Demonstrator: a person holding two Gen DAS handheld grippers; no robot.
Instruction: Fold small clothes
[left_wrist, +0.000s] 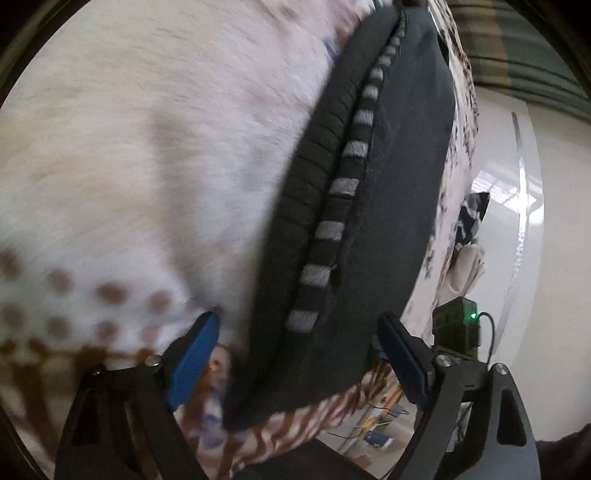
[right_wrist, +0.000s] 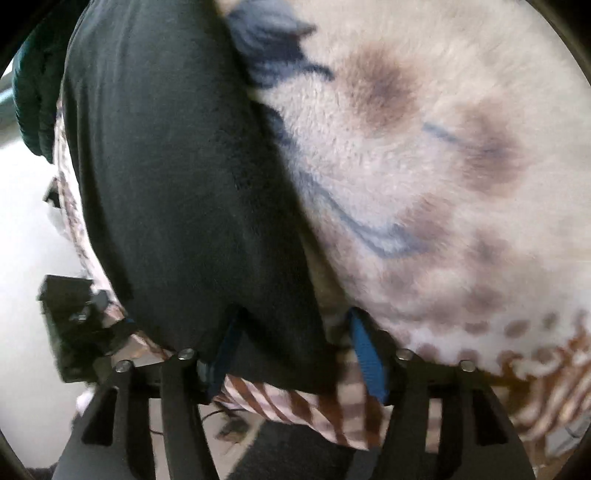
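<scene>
Writing: none I could read. Dark garment (left_wrist: 388, 221) with grey-striped trim lay on the fleece blanket (left_wrist: 147, 147); my left gripper (left_wrist: 299, 354) gaped around its edge, right gripper (right_wrist: 295, 350) likewise.

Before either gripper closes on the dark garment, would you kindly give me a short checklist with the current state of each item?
1. Left gripper open: ok.
2. Right gripper open: ok.
3. Dark garment edge lies between the left fingers: ok.
4. Garment between the right fingers: ok.
5. Only the garment, not the fleece blanket, inside the right jaws: cannot tell.
6. Sharp view: not ok, both blurred.
</scene>
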